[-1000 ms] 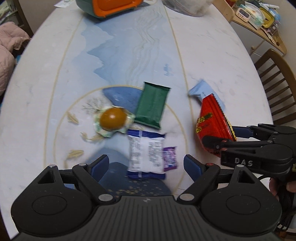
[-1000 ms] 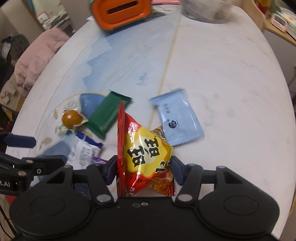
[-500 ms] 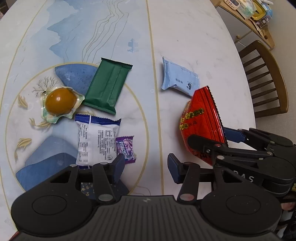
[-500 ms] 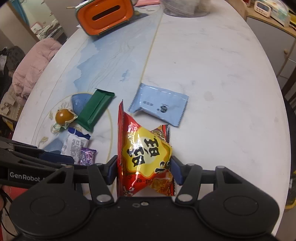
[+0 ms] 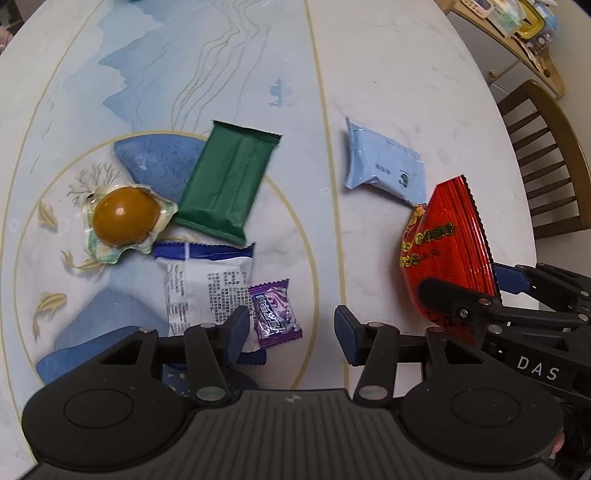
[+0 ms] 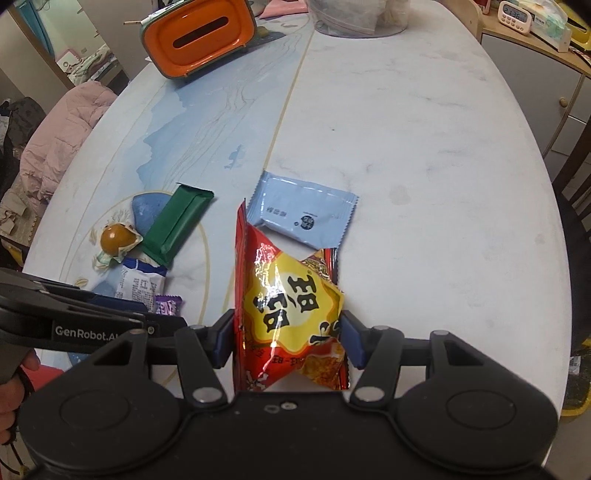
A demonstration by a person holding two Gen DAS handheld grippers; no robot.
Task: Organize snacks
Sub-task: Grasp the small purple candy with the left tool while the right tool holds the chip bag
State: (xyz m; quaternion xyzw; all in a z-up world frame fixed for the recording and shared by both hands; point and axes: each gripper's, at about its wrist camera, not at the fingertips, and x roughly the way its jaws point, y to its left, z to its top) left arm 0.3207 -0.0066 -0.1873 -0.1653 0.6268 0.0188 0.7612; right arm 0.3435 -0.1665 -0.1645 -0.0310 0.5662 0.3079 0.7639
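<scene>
Left wrist view: left gripper (image 5: 291,332) points steeply down over the near edge of the oval table (image 5: 388,92). Its jaws have just been closing and now stand half apart — purple candy (image 5: 275,314) lies between them, beside the left pad, but neither pad presses on it, so nothing is grasped. White-and-blue packet (image 5: 208,284) sits just left of the candy, its near end under the left finger. Green wrapper (image 5: 229,184) lies beyond it, angled, overlapping the gold ring printed on the table. Brown jelly cup (image 5: 125,218) is beside the green wrapper, toward the left edge. Light-blue packet (image 5: 384,170) is right of the gold centre line, well apart from that cluster. Red chip bag (image 5: 447,251) stands upright near the right edge, clamped in the right gripper (image 5: 458,302), which enters from the right. Wooden chair (image 5: 550,155) past the right edge.

Right wrist view: right gripper (image 6: 288,339) is clenched on the red chip bag (image 6: 288,306) — both blue pads press into its sides and the bag is crumpled between them, yellow panel facing the camera. Light-blue packet (image 6: 303,214) lies flat just beyond the bag's top edge. Green wrapper (image 6: 173,229), jelly cup (image 6: 116,238), white-and-blue packet (image 6: 140,284) and purple candy (image 6: 168,304) are grouped toward the left edge. Left gripper's arm crosses in low on the left; its tips are hidden here. Orange box (image 6: 199,37) with a slot and a clear container (image 6: 358,18) stand at the far edge.
</scene>
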